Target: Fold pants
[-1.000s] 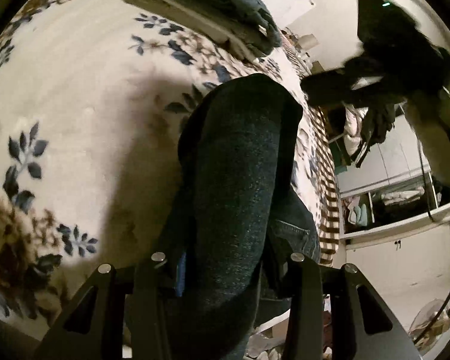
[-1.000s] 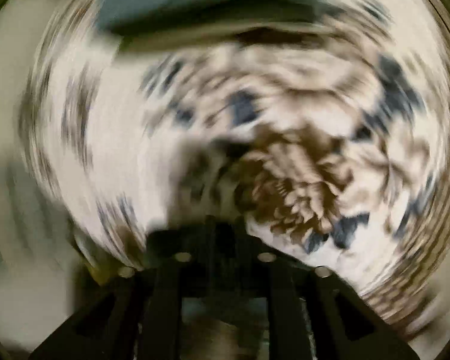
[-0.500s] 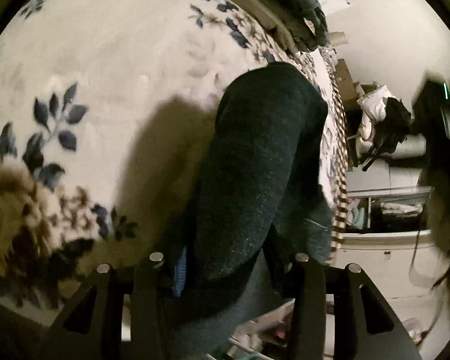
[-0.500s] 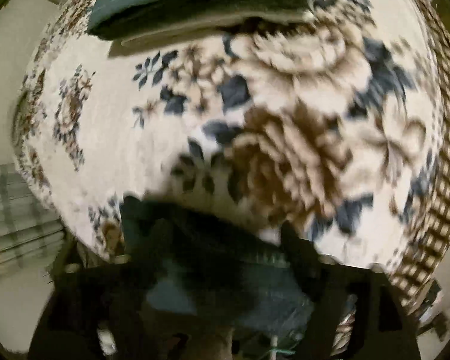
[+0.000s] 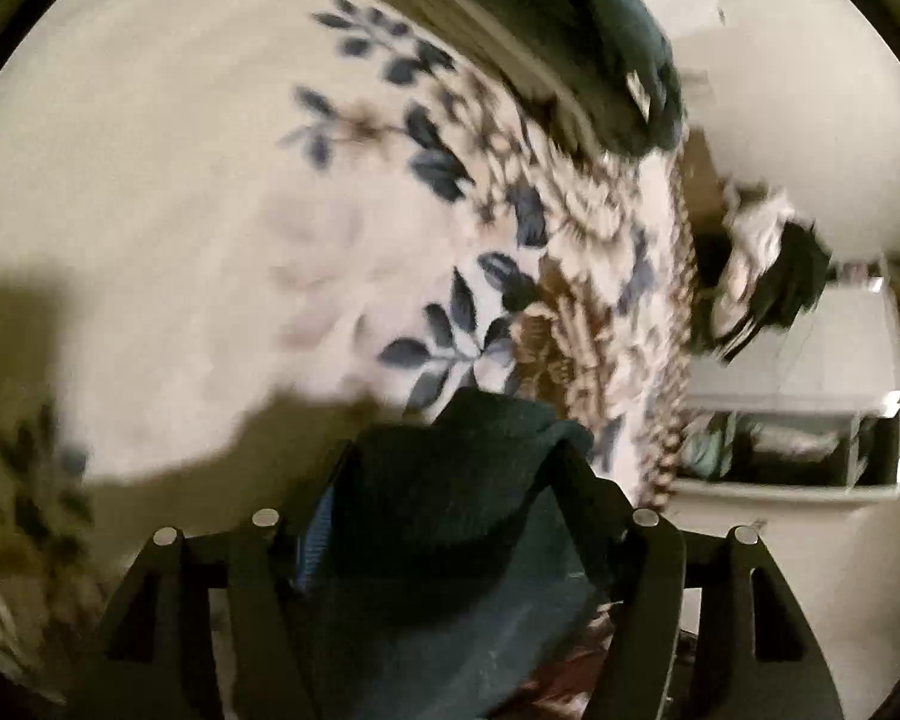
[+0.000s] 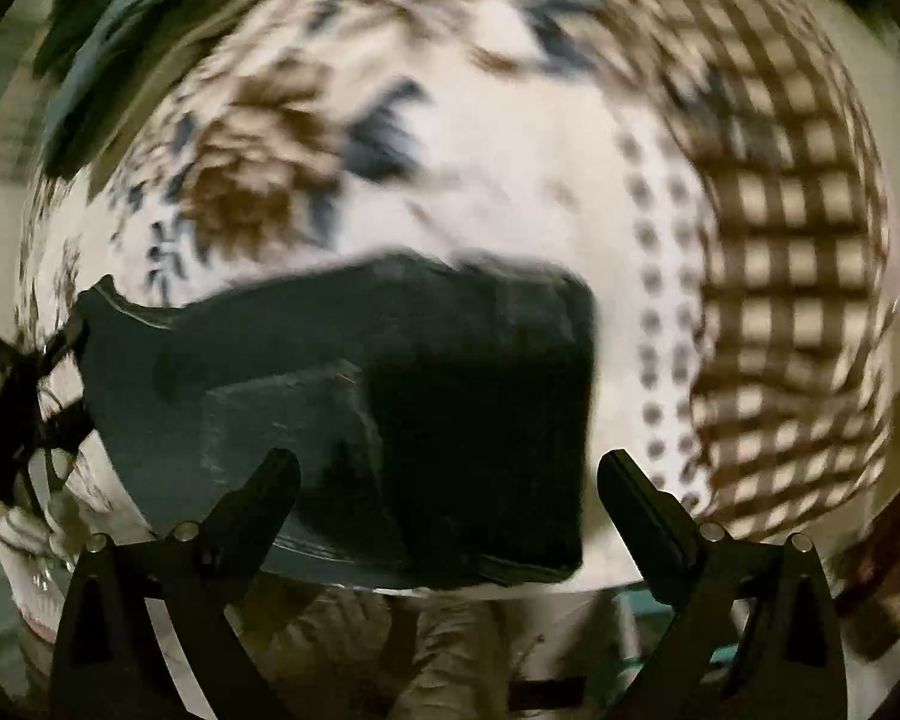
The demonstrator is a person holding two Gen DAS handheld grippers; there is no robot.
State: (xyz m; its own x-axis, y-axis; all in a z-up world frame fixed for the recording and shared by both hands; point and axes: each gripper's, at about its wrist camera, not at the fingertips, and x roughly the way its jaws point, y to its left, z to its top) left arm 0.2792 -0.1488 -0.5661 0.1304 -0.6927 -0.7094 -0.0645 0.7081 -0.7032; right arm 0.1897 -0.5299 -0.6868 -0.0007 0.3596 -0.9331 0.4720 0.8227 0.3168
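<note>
A floral bedspread [image 5: 210,210] covered the bed; folded clothes [image 5: 618,54] lay far; shelves [image 5: 798,444] stood right.

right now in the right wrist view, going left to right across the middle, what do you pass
left gripper at the pants' left end → dark pants → white bedspread with dotted lines → brown checked border

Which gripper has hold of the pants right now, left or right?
The left gripper: dark pants fill the space between its fingers. The right gripper is spread wide, nothing between its fingers, above the pants.
</note>
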